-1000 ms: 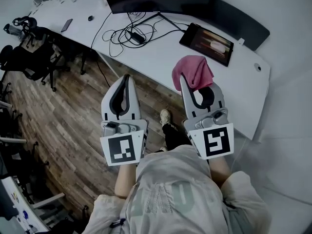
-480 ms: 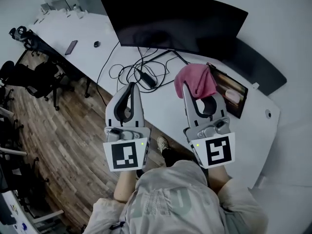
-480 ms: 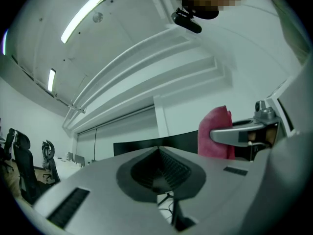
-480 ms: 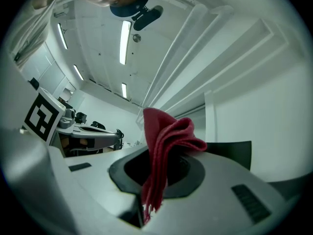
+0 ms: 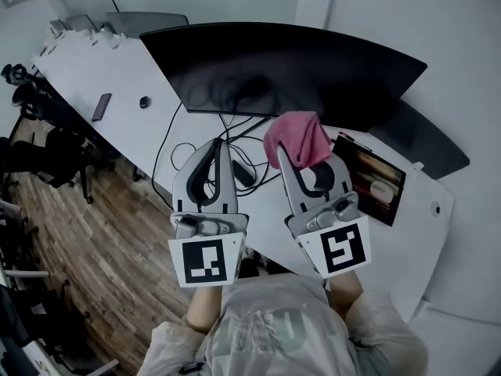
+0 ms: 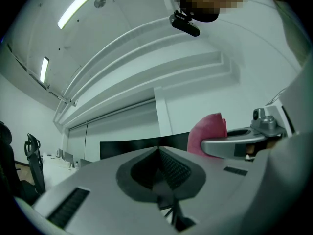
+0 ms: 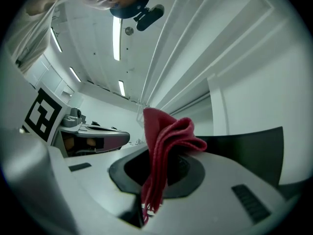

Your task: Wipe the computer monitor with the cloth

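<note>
White desk: carries the curved monitor, which stands upright with a dark screen. Left gripper: held in front of the monitor, jaws pressed together, nothing between them. Right gripper: also in front of the monitor, below its middle, jaws clamped on the pink cloth. Tablet: lies flat below the monitor's right end. The cloth is bunched above the jaw tips, near the monitor's lower edge; whether it touches the monitor cannot be told.

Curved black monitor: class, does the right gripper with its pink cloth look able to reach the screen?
Probably yes: the right gripper, shut on the pink cloth, points at the curved black monitor, and only low cables lie between them.
</note>
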Action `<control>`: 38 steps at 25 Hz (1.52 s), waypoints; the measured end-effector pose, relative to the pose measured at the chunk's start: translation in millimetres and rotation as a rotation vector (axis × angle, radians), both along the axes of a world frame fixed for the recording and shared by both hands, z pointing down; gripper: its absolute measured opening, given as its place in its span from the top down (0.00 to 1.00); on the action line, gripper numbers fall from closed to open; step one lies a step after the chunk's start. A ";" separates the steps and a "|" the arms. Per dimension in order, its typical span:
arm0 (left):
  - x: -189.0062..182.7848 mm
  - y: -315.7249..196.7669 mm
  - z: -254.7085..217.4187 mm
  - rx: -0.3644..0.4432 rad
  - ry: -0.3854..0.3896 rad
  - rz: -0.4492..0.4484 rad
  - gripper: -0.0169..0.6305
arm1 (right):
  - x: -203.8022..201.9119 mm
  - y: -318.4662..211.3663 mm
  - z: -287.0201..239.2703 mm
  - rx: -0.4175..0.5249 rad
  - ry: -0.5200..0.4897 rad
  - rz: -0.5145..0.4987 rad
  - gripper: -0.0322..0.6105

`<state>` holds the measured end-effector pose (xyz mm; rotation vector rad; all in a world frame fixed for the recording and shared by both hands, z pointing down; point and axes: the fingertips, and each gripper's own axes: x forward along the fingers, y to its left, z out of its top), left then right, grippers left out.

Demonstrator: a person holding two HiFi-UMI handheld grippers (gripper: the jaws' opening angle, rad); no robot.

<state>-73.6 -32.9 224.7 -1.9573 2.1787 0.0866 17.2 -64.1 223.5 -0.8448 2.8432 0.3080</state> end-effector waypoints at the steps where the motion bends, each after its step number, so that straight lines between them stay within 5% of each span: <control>1: -3.1 -3.6 0.4 -0.003 0.006 0.008 0.95 | -3.8 -2.9 0.1 -0.005 -0.002 0.011 0.87; 7: -14.4 -23.3 0.7 -0.012 0.000 0.076 0.95 | -14.6 -13.7 -0.6 -0.015 0.001 0.067 0.87; 13: 15.5 -52.1 -0.4 -0.025 -0.003 0.211 0.95 | 2.2 -29.6 -4.3 0.006 0.027 0.141 0.87; 21: 115.1 -107.9 -34.1 0.018 -0.022 0.527 0.95 | 126.7 -97.8 -80.3 0.202 0.139 0.470 0.87; 27: 183.0 -148.0 -43.2 0.029 0.003 0.718 0.95 | 210.6 -152.6 -131.2 0.343 0.245 0.614 0.87; 38: 232.9 -192.8 -26.1 0.001 0.001 0.818 0.95 | 248.1 -233.7 -90.0 0.203 0.316 0.586 0.87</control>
